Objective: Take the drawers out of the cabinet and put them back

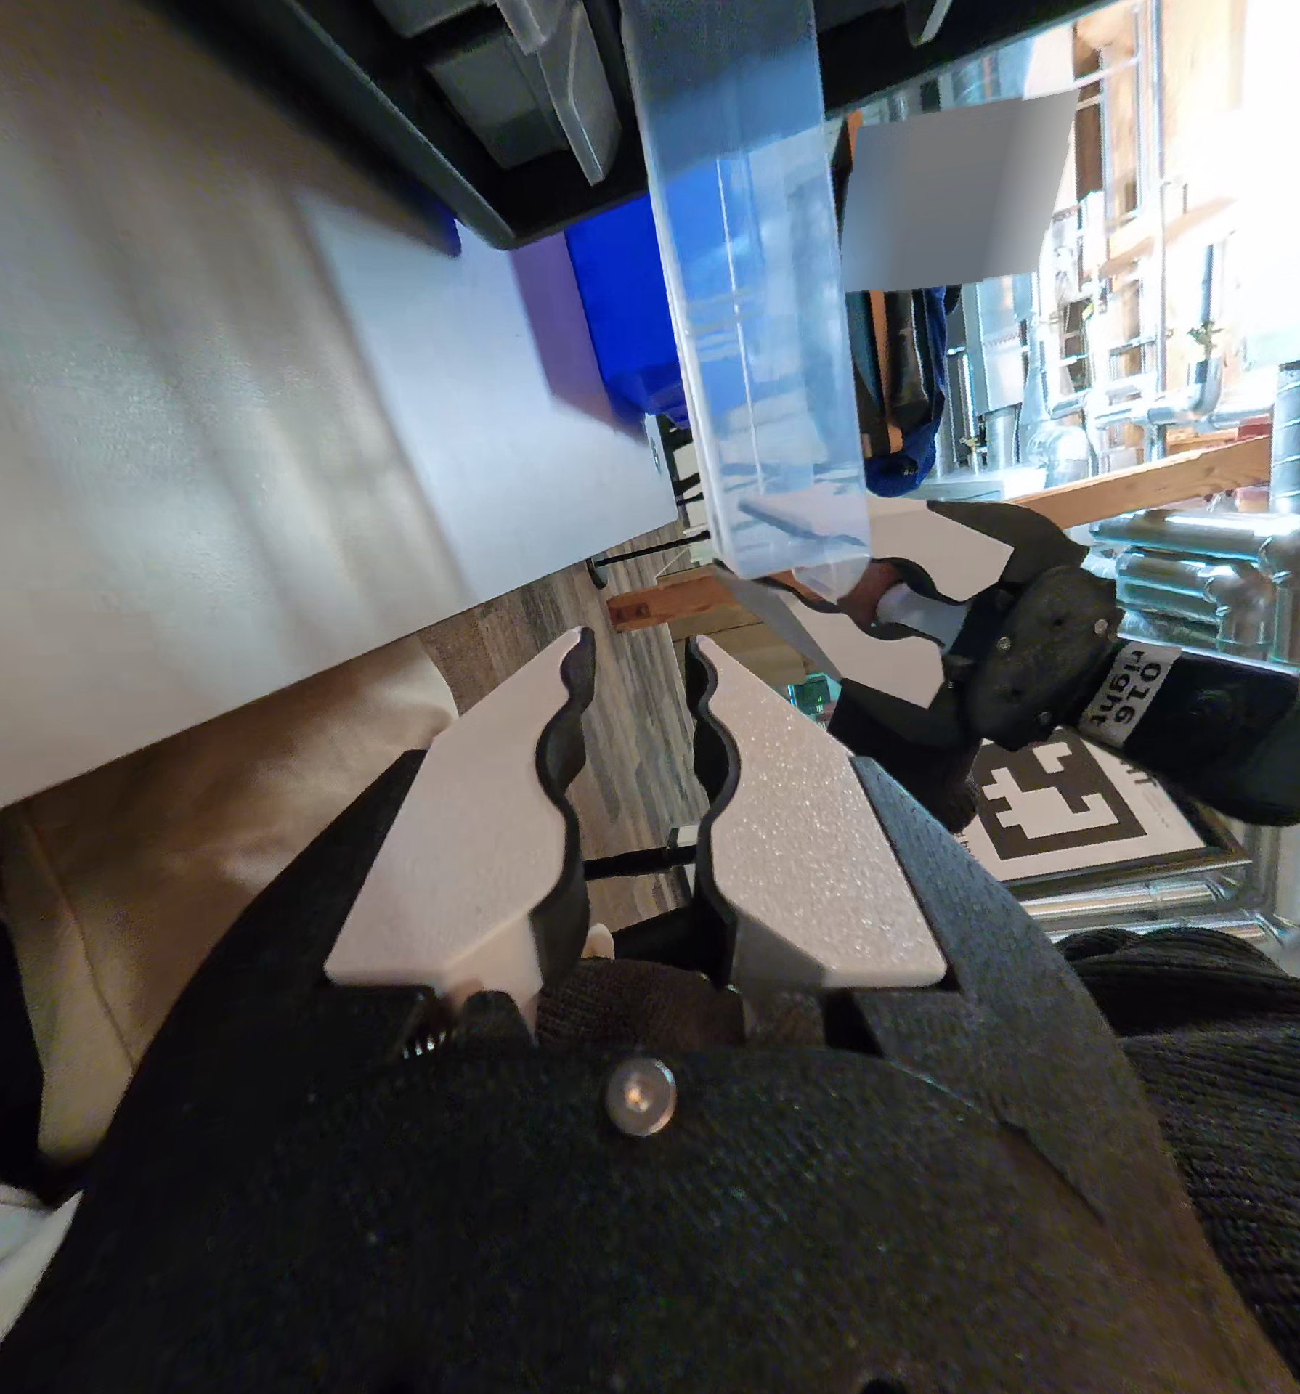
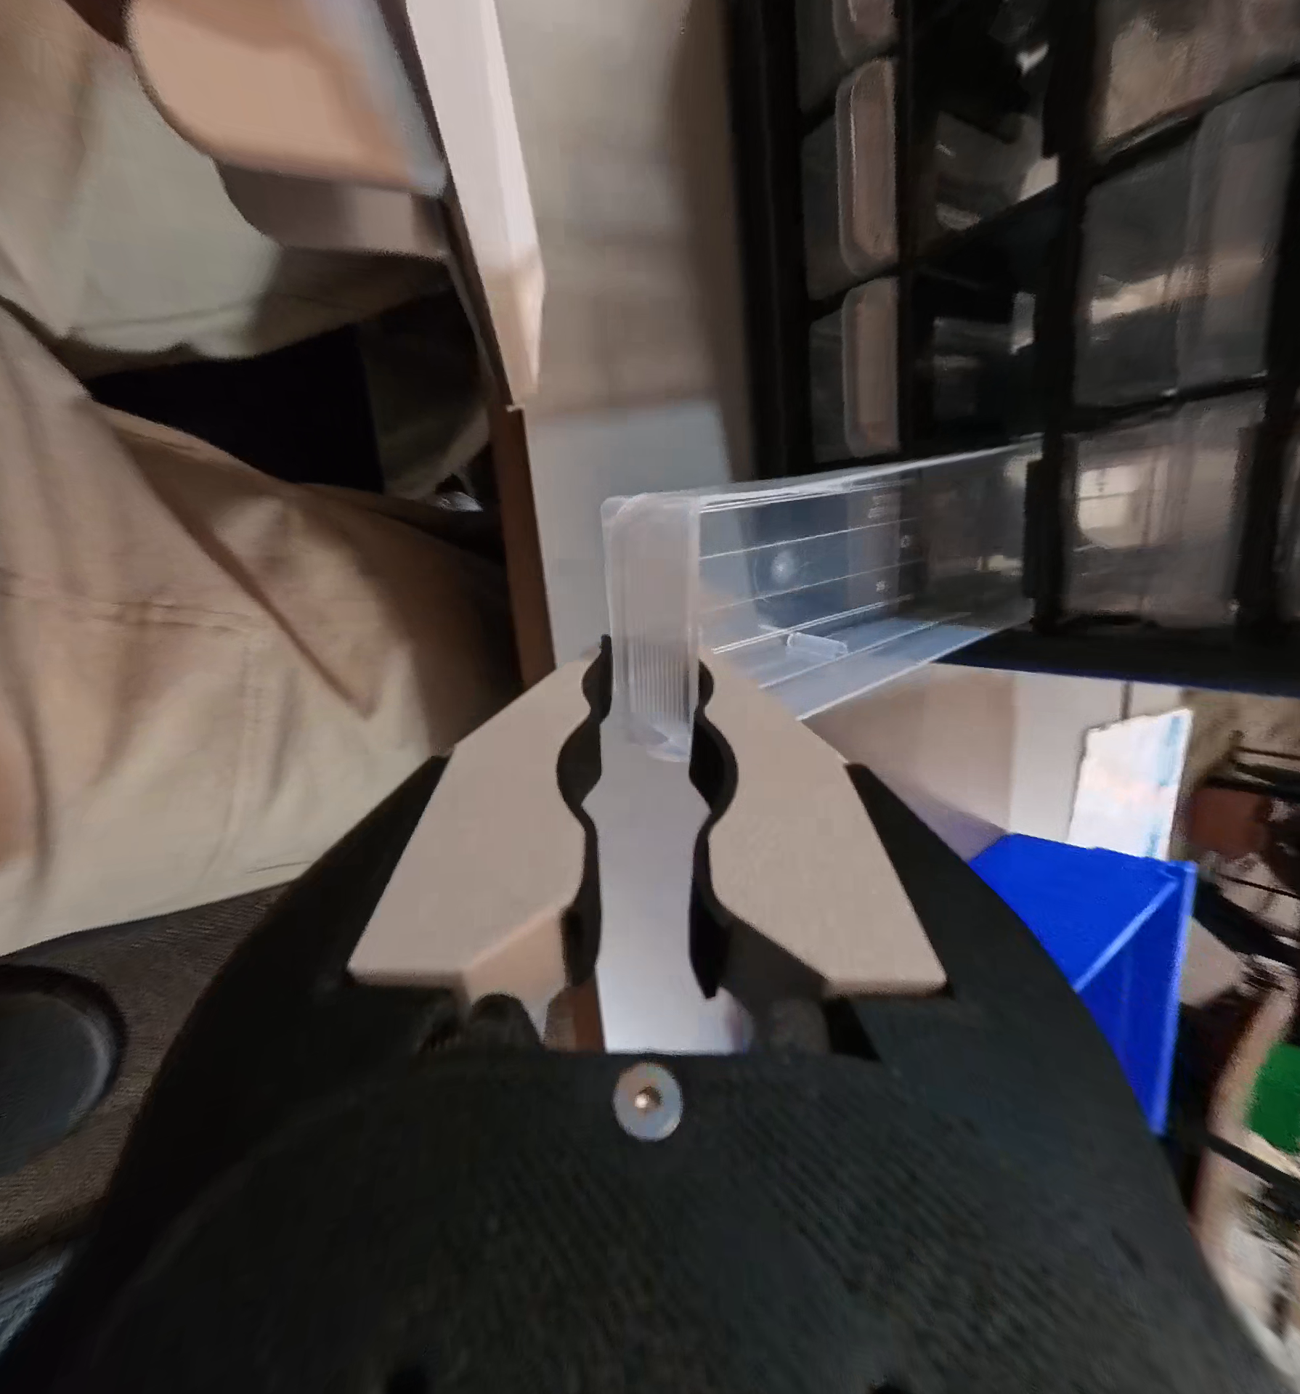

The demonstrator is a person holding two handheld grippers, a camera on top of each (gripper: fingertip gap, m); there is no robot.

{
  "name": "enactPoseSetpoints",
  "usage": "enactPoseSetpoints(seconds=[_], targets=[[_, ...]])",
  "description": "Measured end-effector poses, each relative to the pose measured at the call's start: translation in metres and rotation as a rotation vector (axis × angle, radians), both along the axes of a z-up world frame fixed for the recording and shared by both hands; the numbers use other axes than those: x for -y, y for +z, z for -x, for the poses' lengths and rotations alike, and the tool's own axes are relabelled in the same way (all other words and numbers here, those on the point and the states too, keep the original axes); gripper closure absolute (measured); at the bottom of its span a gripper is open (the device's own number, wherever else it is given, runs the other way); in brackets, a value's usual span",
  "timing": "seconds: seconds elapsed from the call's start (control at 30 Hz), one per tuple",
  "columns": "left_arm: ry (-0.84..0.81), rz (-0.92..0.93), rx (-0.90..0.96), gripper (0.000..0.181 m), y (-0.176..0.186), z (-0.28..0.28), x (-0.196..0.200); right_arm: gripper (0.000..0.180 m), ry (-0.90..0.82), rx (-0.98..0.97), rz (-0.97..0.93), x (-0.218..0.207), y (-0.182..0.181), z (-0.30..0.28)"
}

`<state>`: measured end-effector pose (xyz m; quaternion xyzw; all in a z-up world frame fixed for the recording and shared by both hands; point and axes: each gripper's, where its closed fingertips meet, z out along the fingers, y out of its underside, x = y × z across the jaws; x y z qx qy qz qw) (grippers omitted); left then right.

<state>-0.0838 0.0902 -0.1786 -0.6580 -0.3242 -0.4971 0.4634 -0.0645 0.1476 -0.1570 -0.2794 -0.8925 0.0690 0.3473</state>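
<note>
The right gripper (image 2: 651,690) clamps the ribbed tab of the clear plastic drawer (image 2: 843,573), half-withdrawn from the black multi-drawer cabinet (image 2: 1069,302). The left gripper (image 1: 639,664) is slightly parted, empty. An angled pull may jam the drawer or slip the tab.

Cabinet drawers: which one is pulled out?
The clear drawer whose front tab sits in the right gripper. It sticks far out of the black cabinet; the other drawers sit in their slots.

the right hand-held gripper (image 2: 651,690) is turned on its side, its two fingers pinched onto a clear tab between the tips. the left hand-held gripper (image 1: 639,650) hangs apart from it, fingers slightly parted, gripping nothing.
</note>
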Motion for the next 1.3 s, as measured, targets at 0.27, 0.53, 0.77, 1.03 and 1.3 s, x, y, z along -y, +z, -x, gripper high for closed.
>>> enactPoseSetpoints(seconds=[0.27, 0.53, 0.77, 1.03, 1.3], targets=[[0.000, 0.000, 0.020, 0.160, -0.001, 0.001, -0.001, 0.162, 0.044, 0.058, 0.169, 0.008, 0.018, -0.009], [-0.002, -0.010, 0.026, 0.160, -0.001, 0.000, -0.001, 0.163, 0.119, 0.274, 0.283, 0.021, 0.047, -0.006], [-0.024, -0.035, 0.021, 0.160, 0.004, 0.001, 0.001, 0.162, 0.119, 0.321, 0.373, 0.022, 0.062, -0.005], [-0.055, -0.044, 0.054, 0.160, 0.005, -0.003, 0.002, 0.164, 0.149, 0.305, 0.551, 0.030, 0.070, 0.000], [-0.086, -0.052, 0.000, 0.160, 0.007, -0.006, 0.002, 0.167, 0.191, 0.306, 0.707, 0.037, 0.076, 0.003]])
